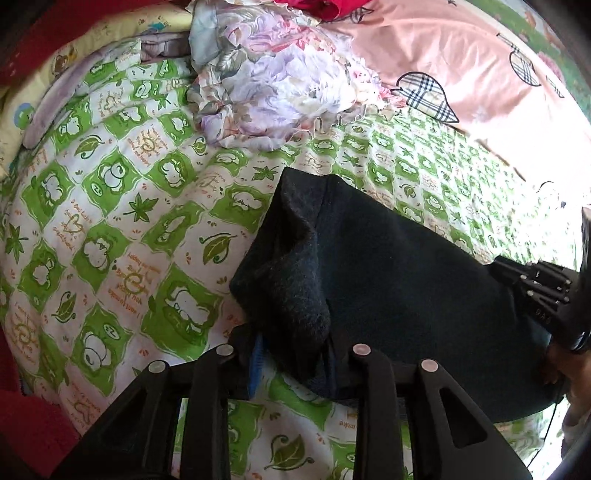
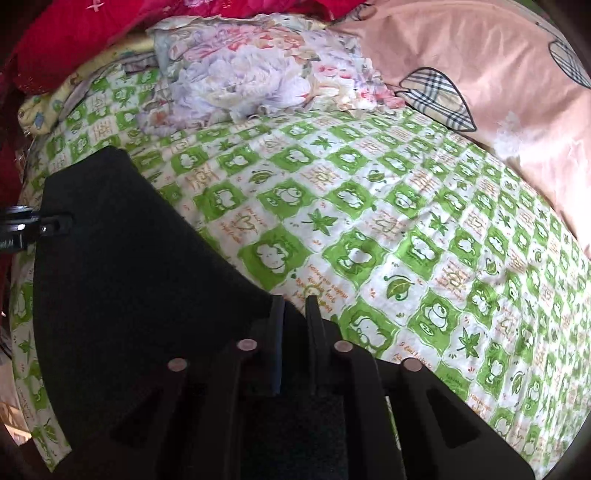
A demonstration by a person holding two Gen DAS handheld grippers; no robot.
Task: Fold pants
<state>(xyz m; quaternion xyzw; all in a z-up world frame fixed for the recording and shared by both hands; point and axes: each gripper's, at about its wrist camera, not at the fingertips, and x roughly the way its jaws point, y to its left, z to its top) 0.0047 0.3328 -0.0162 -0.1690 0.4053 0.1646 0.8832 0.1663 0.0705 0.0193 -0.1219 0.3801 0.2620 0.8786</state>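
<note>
The black pants (image 1: pixel 369 266) lie bunched on the green-and-white bed sheet (image 1: pixel 110 229). In the left wrist view my left gripper (image 1: pixel 291 354) is shut on a bunched edge of the pants, with a blue pad showing beside the cloth. The right gripper (image 1: pixel 535 291) shows at the far right edge, on the pants' other end. In the right wrist view the pants (image 2: pixel 122 266) spread to the left and my right gripper (image 2: pixel 295 306) is shut on their edge, fingers nearly together. The left gripper (image 2: pixel 40 227) shows at the left edge on the pants.
A floral pillow (image 1: pixel 273 70) lies at the back of the bed, also in the right wrist view (image 2: pixel 236 70). A pink quilt with plaid hearts (image 2: pixel 480 74) lies at the right. Red fabric (image 2: pixel 74 33) is bunched at the back left. Sheet (image 2: pixel 406 221) stretches right of the pants.
</note>
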